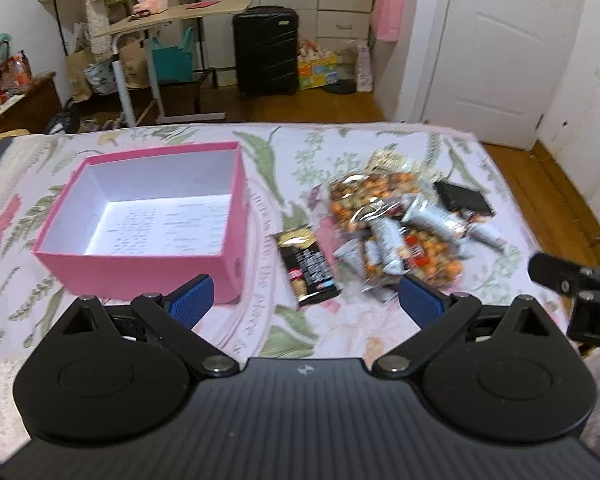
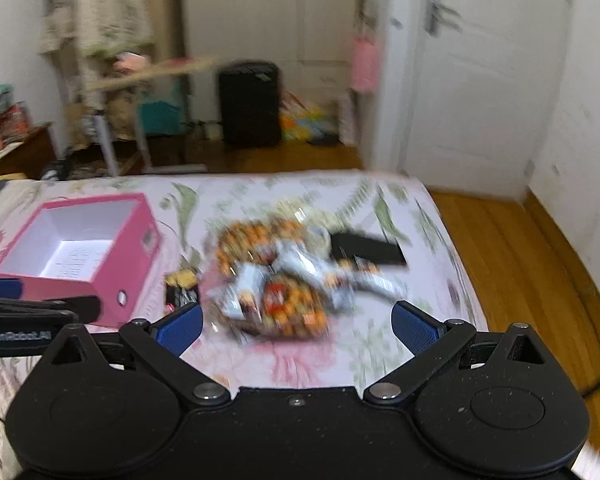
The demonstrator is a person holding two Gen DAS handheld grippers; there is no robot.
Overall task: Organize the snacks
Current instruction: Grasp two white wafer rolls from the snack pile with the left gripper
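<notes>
Two grippers above a floral bedsheet (image 1: 268, 328), both spread wide, gripping nothing. Left gripper (image 1: 304, 300) over the gap between pink box (image 1: 148, 268) and snack pile (image 1: 400, 232); blue pads (image 1: 190, 300) apart. Right gripper (image 2: 296, 326) over the near edge of the pile, view blurred. Box open, white inside, left of the snacks. Dark snack bar (image 1: 308, 268) lying flat between box and pile. Pile: clear bags of orange nuggets, small silver packets, a black packet (image 1: 464, 198) at its far right. Black suitcase (image 1: 266, 52) on the floor beyond.
</notes>
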